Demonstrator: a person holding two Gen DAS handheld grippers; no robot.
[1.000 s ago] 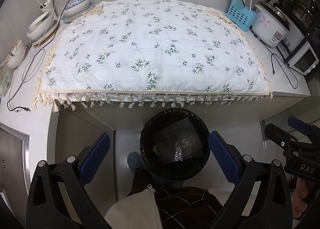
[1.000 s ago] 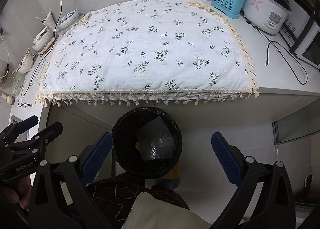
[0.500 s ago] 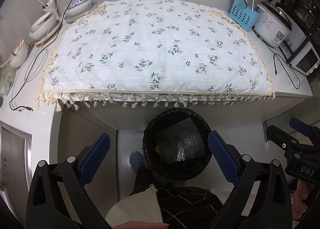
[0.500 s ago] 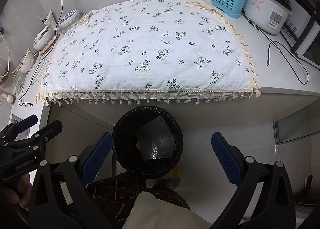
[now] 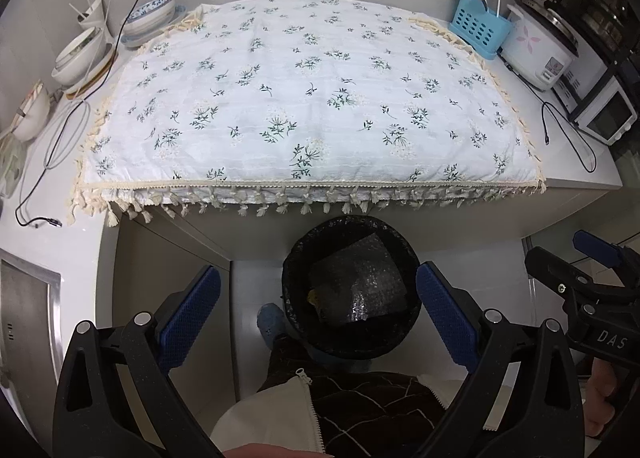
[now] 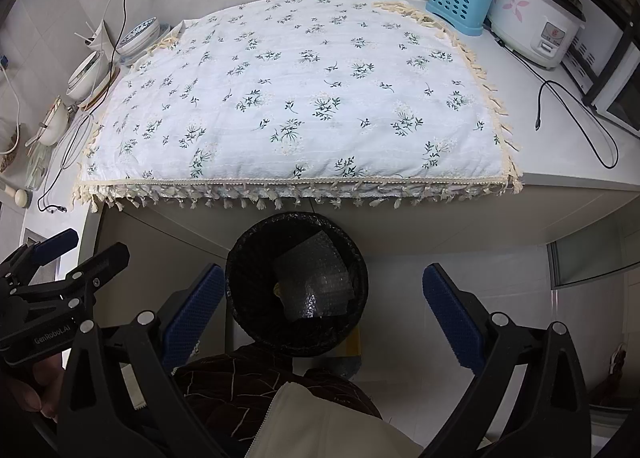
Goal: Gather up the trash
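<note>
the cloth (image 5: 304, 97) lies on the bench (image 5: 576, 161), its fringe over the front edge. left of the cloth stand bowls (image 5: 80, 57), w/ a cable (image 5: 44, 145) before them. at the back right is the utensil basket (image 5: 478, 31), then the rice cooker (image 5: 536, 53) to its right. below the bench edge, on the floor, stands the bin (image 5: 350, 290), w/ bubble wrap (image 5: 360, 286) in it.

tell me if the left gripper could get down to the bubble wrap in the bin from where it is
Probably yes. The left gripper is open and empty, right above the trash bin, whose mouth is uncovered. The bubble wrap lies on top inside, with nothing over it; only the counter edge sits close behind.
</note>
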